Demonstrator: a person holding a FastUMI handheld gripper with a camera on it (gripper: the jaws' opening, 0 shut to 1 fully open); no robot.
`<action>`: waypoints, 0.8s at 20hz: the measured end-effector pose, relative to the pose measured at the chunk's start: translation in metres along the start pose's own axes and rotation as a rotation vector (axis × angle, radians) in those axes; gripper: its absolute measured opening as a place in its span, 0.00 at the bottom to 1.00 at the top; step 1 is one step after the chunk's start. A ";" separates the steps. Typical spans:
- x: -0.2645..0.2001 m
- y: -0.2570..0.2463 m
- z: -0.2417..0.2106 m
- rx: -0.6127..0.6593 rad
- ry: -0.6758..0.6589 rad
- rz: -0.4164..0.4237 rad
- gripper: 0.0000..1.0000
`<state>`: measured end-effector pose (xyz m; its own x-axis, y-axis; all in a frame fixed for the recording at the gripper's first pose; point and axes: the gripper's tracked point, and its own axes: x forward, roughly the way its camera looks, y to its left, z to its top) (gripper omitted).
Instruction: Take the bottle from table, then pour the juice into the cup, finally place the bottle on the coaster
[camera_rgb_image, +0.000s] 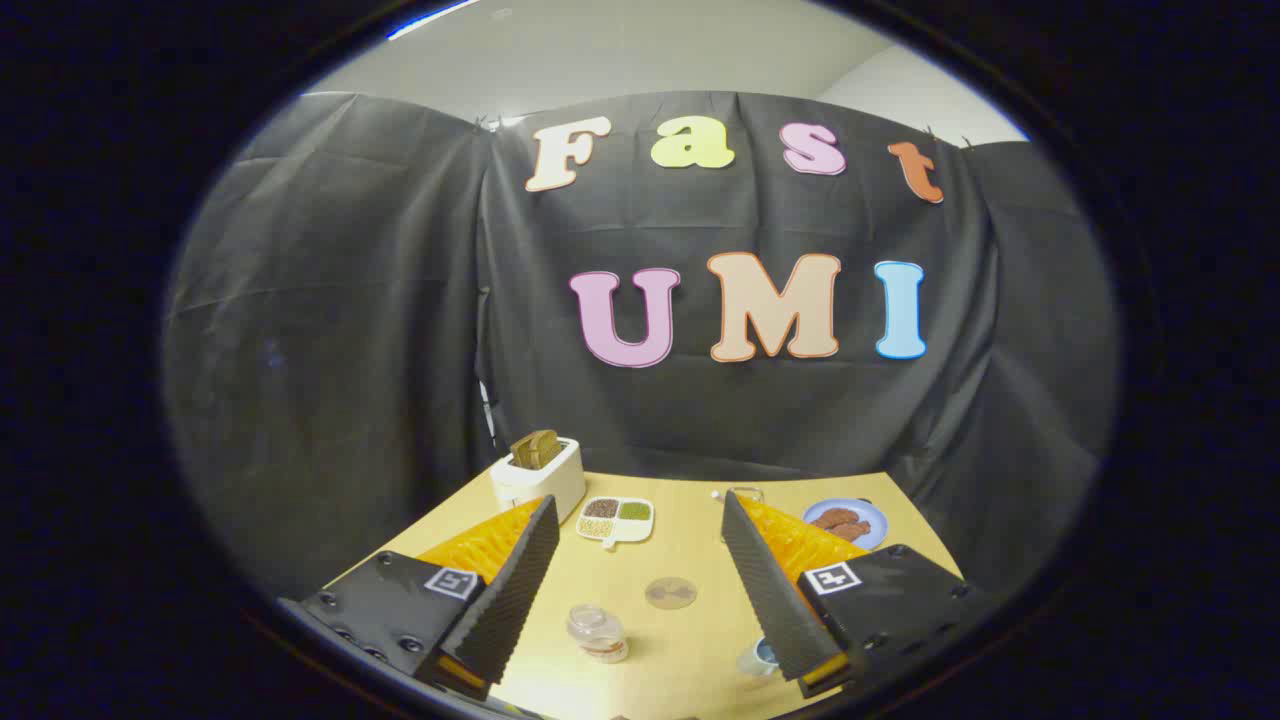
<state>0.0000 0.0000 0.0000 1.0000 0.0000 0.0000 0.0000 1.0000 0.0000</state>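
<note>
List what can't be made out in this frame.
- Cup: mostly hidden behind a finger of the open hand-held gripper in the gripper view; contents unknown.
- Bottle: small, its fill level unclear.
- Glass beyond the fingers: partly hidden by a fingertip.

So on my yellow table (690, 520) there's a white toaster (538, 478) with bread (536, 448) sticking out, left of centre. Next to it sits a divided dish (615, 518) of grains, and a blue plate (846, 522) of brown food sits lower right.
</note>
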 end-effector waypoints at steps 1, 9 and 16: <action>-0.002 0.002 0.000 0.002 0.000 0.000 1.00; -0.021 0.018 -0.009 0.027 0.015 -0.002 1.00; -0.029 0.041 -0.013 0.057 0.000 -0.012 1.00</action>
<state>-0.0291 0.0410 -0.0126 0.9999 -0.0116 -0.0007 0.0116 0.9983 0.0573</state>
